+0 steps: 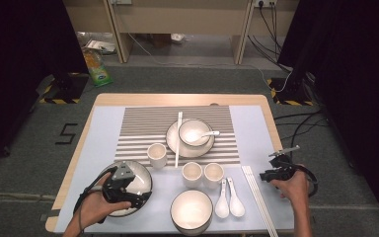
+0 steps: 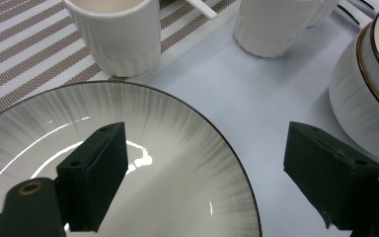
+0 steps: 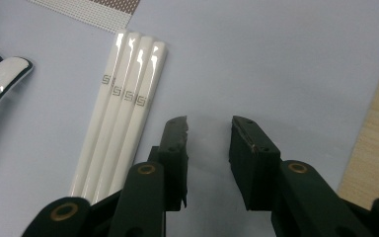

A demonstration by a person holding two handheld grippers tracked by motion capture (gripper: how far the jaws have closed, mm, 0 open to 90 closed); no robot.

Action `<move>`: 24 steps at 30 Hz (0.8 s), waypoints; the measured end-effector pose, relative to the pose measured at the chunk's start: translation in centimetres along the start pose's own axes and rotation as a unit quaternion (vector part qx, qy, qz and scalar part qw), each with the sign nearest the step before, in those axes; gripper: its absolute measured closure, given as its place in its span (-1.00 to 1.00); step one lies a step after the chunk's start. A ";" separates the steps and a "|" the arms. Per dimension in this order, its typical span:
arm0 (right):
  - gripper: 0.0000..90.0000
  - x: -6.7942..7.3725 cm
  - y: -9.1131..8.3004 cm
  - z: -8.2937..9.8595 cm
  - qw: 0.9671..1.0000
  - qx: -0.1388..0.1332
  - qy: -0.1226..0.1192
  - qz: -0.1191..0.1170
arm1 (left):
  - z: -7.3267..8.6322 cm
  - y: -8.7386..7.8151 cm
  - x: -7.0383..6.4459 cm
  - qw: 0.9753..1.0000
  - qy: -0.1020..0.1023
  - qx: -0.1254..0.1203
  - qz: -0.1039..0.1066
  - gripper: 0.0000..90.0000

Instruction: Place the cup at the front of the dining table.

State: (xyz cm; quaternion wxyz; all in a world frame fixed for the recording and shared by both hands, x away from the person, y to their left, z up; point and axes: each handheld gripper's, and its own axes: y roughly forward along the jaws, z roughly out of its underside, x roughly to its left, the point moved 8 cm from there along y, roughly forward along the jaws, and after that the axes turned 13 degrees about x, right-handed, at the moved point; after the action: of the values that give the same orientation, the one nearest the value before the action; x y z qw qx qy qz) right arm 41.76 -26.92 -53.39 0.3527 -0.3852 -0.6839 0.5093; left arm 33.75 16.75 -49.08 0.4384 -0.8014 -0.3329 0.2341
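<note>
The left gripper (image 2: 205, 177) has its jaws spread wide and empty, straddling the right rim of the plate (image 2: 143, 163) at the near left of the tabletop (image 1: 103, 101). That plate looks glazed, stiff, slick and breakable, so a firm pinch across the rim should serve best. The right gripper (image 3: 209, 136), jaws half open and empty, hovers just right of the chopsticks (image 3: 123, 103).

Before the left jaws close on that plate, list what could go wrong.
1. The left gripper straddles the rim of the glossy plate with its jaws open; a grip on that thin, slick edge may slip.
2. The bowl and cup stand close by, so lifting or swinging the plate could knock them.
3. The right gripper hangs open beside the chopsticks; a nudge could roll them.
</note>
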 end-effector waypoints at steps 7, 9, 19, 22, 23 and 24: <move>0.50 0.0 0.0 0.0 1.000 -0.002 0.000 0.000 | 1.5 0.3 -0.6 1.000 0.006 0.002 0.004 -0.63; 0.50 0.0 0.0 0.0 1.000 -0.003 0.000 0.000 | 1.9 0.5 -0.7 1.000 0.010 0.010 0.001 -0.63; 0.50 0.0 0.0 0.1 1.000 -0.010 0.000 -0.001 | 3.2 0.8 -1.2 1.000 0.019 0.021 -0.004 -0.63; 0.50 0.0 0.0 0.1 1.000 -0.008 0.000 0.001 | 3.3 0.8 -1.2 1.000 0.019 0.021 -0.005 -0.63; 0.50 0.0 0.0 0.1 1.000 -0.008 0.000 0.001 | 3.3 0.8 -1.2 1.000 0.019 0.021 -0.005 -0.63; 0.50 0.0 0.0 0.1 1.000 -0.009 0.000 0.000 | 3.3 0.8 -1.2 1.000 0.019 0.022 -0.004 -0.63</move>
State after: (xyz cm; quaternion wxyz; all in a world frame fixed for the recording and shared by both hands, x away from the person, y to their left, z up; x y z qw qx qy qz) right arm 41.69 -26.98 -53.43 0.3492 -0.3880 -0.6888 0.5031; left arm 31.02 17.32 -51.32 0.4630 -0.7948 -0.3221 0.2240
